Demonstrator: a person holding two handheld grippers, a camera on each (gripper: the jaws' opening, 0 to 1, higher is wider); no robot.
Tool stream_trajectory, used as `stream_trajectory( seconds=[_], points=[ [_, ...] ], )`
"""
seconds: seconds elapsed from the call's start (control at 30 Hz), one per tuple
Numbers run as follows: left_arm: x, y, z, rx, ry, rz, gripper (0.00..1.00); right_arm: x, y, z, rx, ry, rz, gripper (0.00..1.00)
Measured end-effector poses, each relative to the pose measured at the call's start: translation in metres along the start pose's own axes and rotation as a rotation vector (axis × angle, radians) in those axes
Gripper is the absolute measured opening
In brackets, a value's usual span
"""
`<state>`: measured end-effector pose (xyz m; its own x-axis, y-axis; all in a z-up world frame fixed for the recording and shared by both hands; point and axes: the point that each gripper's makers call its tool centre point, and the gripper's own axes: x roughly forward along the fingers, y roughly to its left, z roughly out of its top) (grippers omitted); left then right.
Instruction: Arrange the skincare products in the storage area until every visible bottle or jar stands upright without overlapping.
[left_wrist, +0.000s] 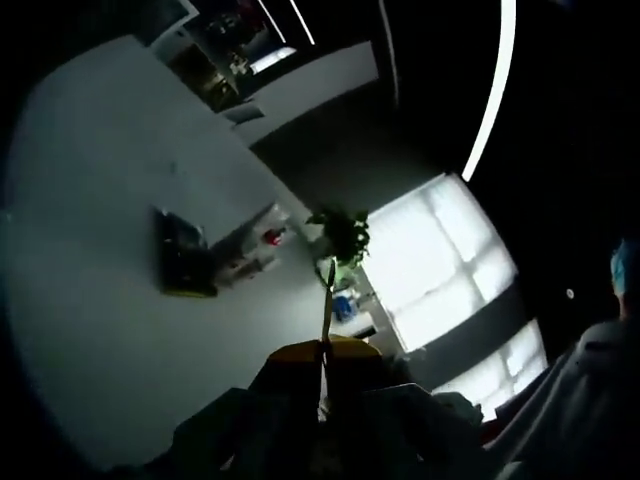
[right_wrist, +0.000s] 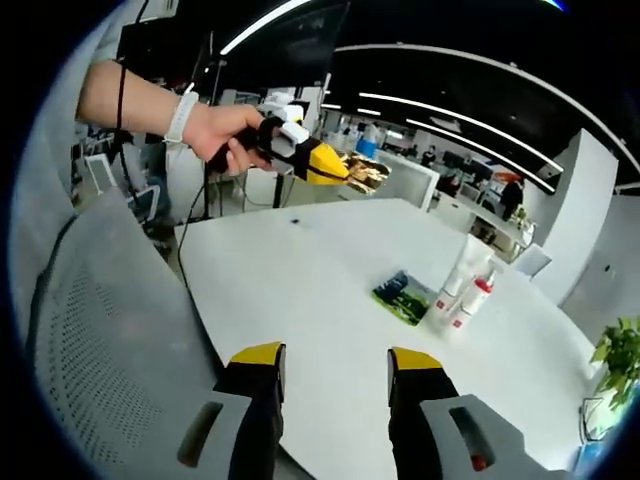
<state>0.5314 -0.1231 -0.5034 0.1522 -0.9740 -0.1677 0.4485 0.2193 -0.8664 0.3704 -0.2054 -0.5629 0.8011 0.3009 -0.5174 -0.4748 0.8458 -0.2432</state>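
On the white table (right_wrist: 300, 290) a tall white tube (right_wrist: 470, 260) stands upright. Beside it are a bottle with a red pump top (right_wrist: 476, 297) and a smaller white bottle (right_wrist: 445, 305). A flat green packet (right_wrist: 404, 297) lies just left of them. My right gripper (right_wrist: 337, 365) is open and empty, well short of them at the near table edge. A hand holds my left gripper (right_wrist: 366, 172) high above the far side of the table, jaws together. In the dim, rolled left gripper view, the left gripper (left_wrist: 322, 345) is shut, far from the bottles (left_wrist: 262, 240) and packet (left_wrist: 185, 255).
A grey mesh chair back (right_wrist: 90, 330) stands close on the left of the table. A potted plant (right_wrist: 618, 365) sits past the table's right end, also seen as the plant (left_wrist: 343, 235) by bright windows (left_wrist: 440, 260). Office desks fill the background.
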Motion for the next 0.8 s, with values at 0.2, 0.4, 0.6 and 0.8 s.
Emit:
stream_trajectory(
  seconds=[0.2,0.4,0.6,0.8],
  points=[
    [0.008,0.019,0.017,-0.024,0.011,0.032,0.00,0.001,-0.001,-0.003,-0.012,0.013,-0.008,0.36],
    [0.015,0.038,0.027,-0.047,0.016,0.054,0.00,0.001,-0.002,-0.005,-0.014,0.025,-0.010,0.34],
    [0.025,0.061,0.029,-0.078,0.029,0.098,0.00,0.002,0.000,-0.008,-0.020,0.042,-0.003,0.33],
    [0.036,0.085,0.030,-0.118,0.046,0.136,0.00,0.003,0.000,-0.010,-0.009,0.047,0.000,0.32]
  ],
)
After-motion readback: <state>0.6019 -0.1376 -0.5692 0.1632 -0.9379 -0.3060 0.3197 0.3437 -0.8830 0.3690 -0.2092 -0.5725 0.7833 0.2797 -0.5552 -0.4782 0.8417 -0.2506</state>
